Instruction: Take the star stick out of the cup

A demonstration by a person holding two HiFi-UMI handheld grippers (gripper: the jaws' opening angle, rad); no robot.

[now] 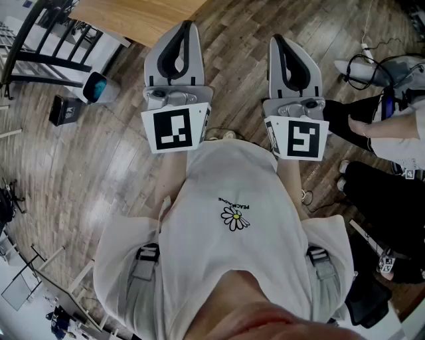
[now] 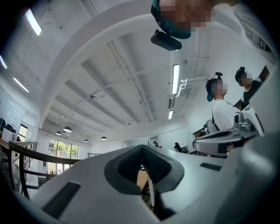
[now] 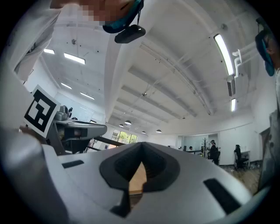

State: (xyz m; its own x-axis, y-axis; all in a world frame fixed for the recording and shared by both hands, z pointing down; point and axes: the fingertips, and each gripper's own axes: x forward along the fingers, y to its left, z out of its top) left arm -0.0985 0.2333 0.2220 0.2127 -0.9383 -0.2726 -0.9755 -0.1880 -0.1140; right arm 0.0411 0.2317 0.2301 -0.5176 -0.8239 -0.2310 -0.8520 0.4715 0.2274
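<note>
No cup and no star stick show in any view. In the head view I hold both grippers up in front of my white T-shirt (image 1: 232, 199), side by side, jaws pointing away from me. The left gripper (image 1: 181, 28) has its jaws closed tip to tip with nothing between them. The right gripper (image 1: 281, 41) stands the same way, also with nothing in it. In the left gripper view the left gripper (image 2: 141, 148) points up at a ceiling, its dark pads (image 2: 129, 166) meeting at the tip. The right gripper view shows the right gripper (image 3: 141, 146) likewise closed, facing the ceiling.
A wooden table (image 1: 136, 16) lies ahead of the gripper tips, over a wood-plank floor. A black rack (image 1: 40, 40), a small bin (image 1: 99, 87) and a black box (image 1: 65, 109) stand at the left. Another person's legs (image 1: 382, 126) and cables (image 1: 372, 66) are at the right.
</note>
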